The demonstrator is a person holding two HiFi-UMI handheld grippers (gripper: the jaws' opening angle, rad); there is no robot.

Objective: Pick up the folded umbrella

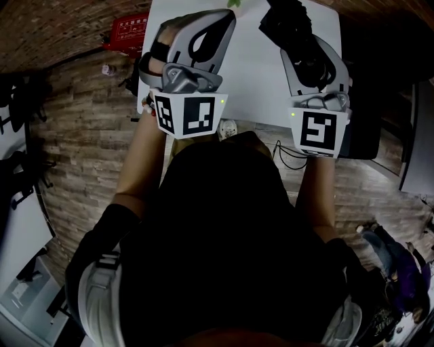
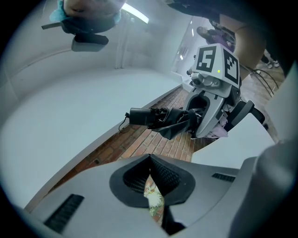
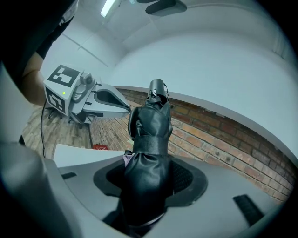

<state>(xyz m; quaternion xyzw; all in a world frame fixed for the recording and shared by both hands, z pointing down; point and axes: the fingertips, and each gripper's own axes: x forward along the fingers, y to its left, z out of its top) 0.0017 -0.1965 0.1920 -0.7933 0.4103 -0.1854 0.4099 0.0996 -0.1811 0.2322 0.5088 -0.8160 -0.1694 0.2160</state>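
The folded umbrella (image 1: 288, 24) is black, wrapped in its strap, and lifted off the white table (image 1: 251, 74). My right gripper (image 1: 298, 37) is shut on it. In the right gripper view the umbrella (image 3: 149, 139) fills the gap between the jaws of that gripper (image 3: 151, 174), and its handle end points away from me. In the left gripper view the umbrella (image 2: 163, 120) sticks out sideways from the right gripper (image 2: 205, 116). My left gripper (image 1: 227, 19) hovers over the table's left part with its pads (image 2: 160, 172) meeting at the tips and nothing held.
A small green and white thing (image 1: 235, 3) lies at the table's far edge. A red box (image 1: 129, 30) sits on the brick floor to the left. A dark cable (image 1: 288, 156) loops on the floor near the table's front edge.
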